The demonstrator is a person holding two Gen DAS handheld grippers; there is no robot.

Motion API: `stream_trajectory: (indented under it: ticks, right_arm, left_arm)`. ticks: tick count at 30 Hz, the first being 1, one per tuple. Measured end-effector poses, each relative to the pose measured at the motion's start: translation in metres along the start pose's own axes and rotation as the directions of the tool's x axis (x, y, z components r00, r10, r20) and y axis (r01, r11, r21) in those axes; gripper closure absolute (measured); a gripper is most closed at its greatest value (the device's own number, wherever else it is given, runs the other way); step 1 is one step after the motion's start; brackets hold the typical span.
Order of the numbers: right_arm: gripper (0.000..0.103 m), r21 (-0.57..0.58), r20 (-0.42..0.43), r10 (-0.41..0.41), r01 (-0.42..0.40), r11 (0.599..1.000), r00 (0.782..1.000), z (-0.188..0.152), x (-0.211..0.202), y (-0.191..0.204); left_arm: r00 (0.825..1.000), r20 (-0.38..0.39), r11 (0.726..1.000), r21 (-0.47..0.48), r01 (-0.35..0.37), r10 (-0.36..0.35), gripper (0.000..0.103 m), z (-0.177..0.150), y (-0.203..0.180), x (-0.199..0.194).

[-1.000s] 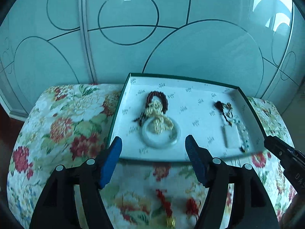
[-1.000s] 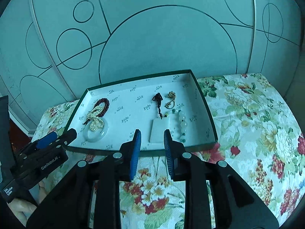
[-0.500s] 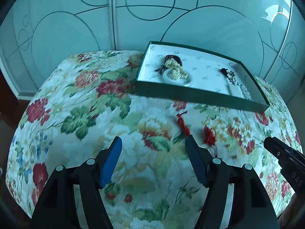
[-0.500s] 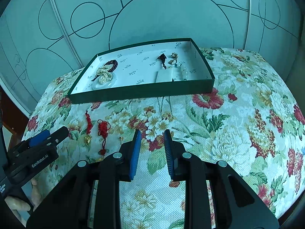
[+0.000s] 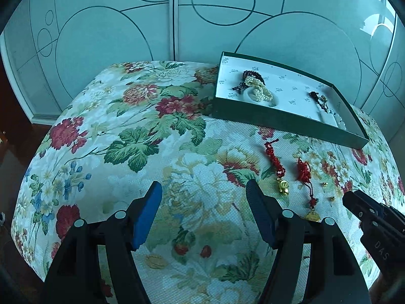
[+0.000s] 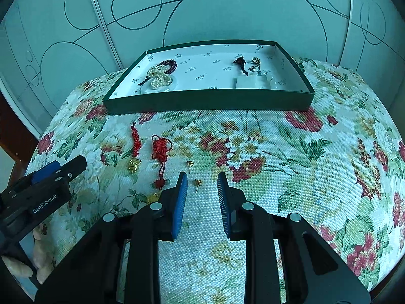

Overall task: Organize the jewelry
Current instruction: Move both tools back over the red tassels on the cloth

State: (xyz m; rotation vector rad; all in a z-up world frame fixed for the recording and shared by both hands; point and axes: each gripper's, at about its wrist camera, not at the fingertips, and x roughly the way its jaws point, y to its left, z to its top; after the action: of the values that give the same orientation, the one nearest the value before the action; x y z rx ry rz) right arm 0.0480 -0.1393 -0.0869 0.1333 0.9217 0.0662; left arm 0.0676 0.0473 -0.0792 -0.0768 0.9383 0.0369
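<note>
While both grippers are hovering over the floral cloth [image 6: 316,167], neither is holding anything. The left gripper [image 5: 203,200] is showing its blue pads spread wide; the right gripper [image 6: 202,190] is keeping its pads at a narrow gap, with nothing between them.

The green tray [image 6: 210,100] is serving as landmark, sitting at the far edge of the cloth against the patterned glass panels [image 6: 227,12]. Inside it, toward its left end, a pearl strand [image 6: 158,77] is lying over a white bangle [image 6: 149,90] and dark red beads [image 6: 168,64]; toward its right end, a white pendant [image 6: 246,82] is lying with a dark cord.

Outside the tray, near its front left corner, two red knotted charms [image 6: 159,149] are lying side by side. Farther out from the tray front, two gold ear studs [image 6: 198,183] are lying on the cloth, the nearer one just ahead of the right gripper's tips.
</note>
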Motion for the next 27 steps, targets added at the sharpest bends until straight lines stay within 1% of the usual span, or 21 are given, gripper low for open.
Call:
stream_trajectory:
  ticks: [8,20,24,27]
  right_arm:
    - [0.078,-0.015,-0.017,-0.016,0.016,1.000,1.000,-0.002,0.013,0.010]
    - [0.080,-0.014,-0.027,-0.037,0.037,0.999,0.999,-0.003,0.024,0.014]
    - [0.082,-0.011,-0.020,-0.038,0.038,0.999,0.999,-0.003,0.025,0.013]
    - [0.088,-0.014,-0.018,-0.046,0.046,0.999,0.999,-0.003,0.025,0.013]
  left_arm:
    - [1.000,-0.010,1.000,-0.020,-0.008,0.008,0.035,-0.003,0.017,0.004]
    - [0.999,-0.020,0.999,-0.040,0.025,-0.026,0.035,-0.006,0.020,0.008]
    - [0.999,-0.027,0.999,-0.040,0.028,-0.029,0.035,-0.007,0.020,0.009]
    - [0.999,-0.031,0.999,-0.038,0.029,-0.030,0.035,-0.008,0.018,0.011]
